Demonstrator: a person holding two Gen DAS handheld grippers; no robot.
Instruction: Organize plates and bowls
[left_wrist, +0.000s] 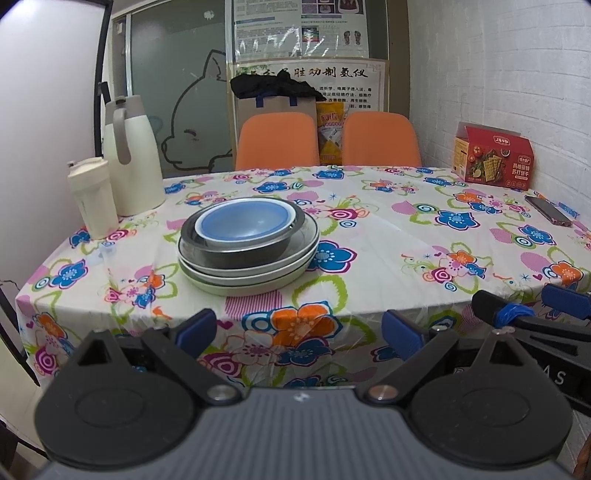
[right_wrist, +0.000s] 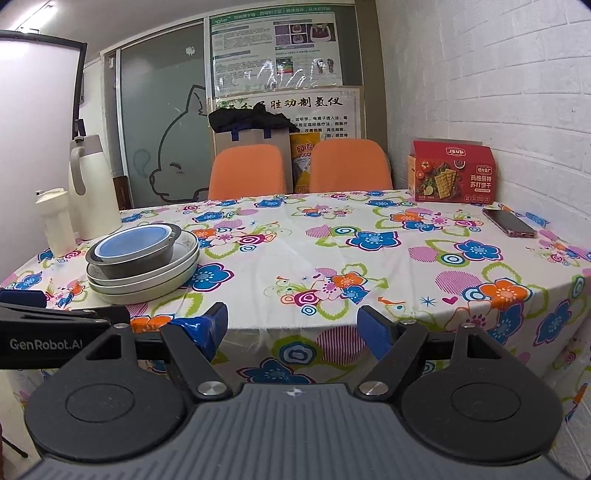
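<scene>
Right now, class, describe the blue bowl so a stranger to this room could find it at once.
Start at the floral tablecloth, then find the stack of dishes near the white thermos jug. The blue bowl is nested topmost, inside a grey metal bowl on pale plates; it is the only blue dish.

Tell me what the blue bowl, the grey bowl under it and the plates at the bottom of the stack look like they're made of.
Blue bowl: probably plastic, with a matte, slightly translucent look and a pale rim.
Grey bowl: likely stainless steel, with a brushed grey sheen and a thin rolled rim.
Plates: seemingly glazed ceramic or melamine, off-white and smooth with thick rounded edges; the look can't settle which.
</scene>
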